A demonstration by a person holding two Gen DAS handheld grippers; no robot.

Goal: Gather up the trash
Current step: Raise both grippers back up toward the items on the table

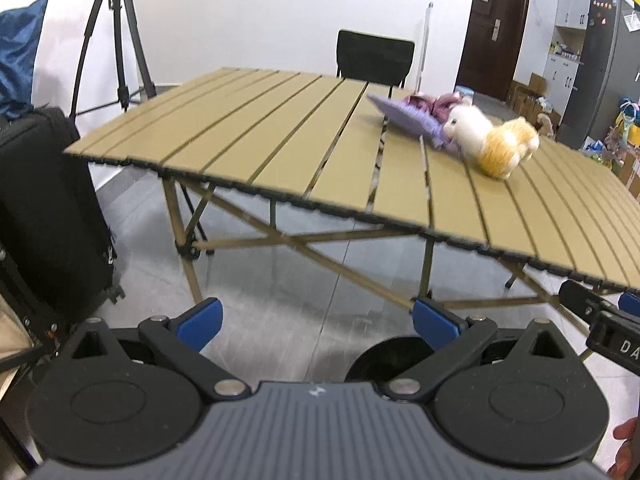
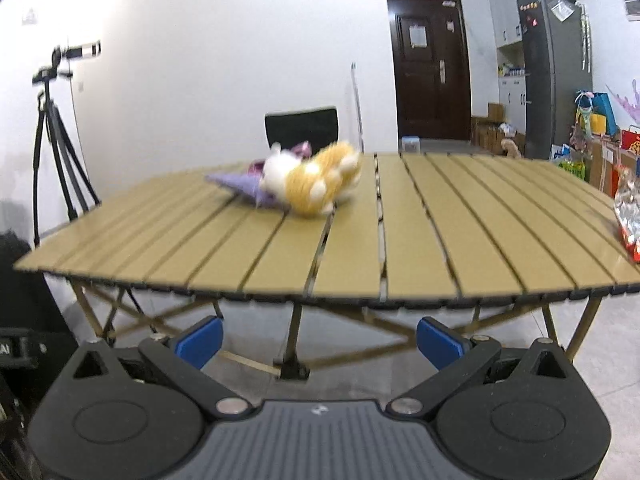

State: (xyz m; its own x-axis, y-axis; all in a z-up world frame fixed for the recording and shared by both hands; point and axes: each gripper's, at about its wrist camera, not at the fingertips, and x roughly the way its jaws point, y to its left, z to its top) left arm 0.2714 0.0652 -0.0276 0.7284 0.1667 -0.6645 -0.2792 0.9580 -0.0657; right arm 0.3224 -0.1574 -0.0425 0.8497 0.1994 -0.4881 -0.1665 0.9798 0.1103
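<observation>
A tan slatted folding table [image 1: 280,128] [image 2: 460,232] stands ahead of both grippers. On it lie a white and orange plush toy [image 1: 496,140] [image 2: 316,184], a purple flat pouch [image 1: 404,116] [image 2: 236,184] and a pink crumpled item [image 1: 432,104] behind them. A shiny red and silver wrapper [image 2: 628,220] sits at the table's right edge in the right wrist view. My left gripper [image 1: 318,326] is open and empty, below the table's near edge. My right gripper [image 2: 320,340] is open and empty too, just in front of that edge. The right gripper's body [image 1: 608,320] shows at the right of the left wrist view.
A round black bin [image 1: 392,360] stands on the floor below my left gripper. A black suitcase [image 1: 44,208] and a tripod [image 1: 116,40] stand to the left. A black chair [image 1: 374,58] is behind the table; a door and a fridge [image 2: 556,72] are at the back right.
</observation>
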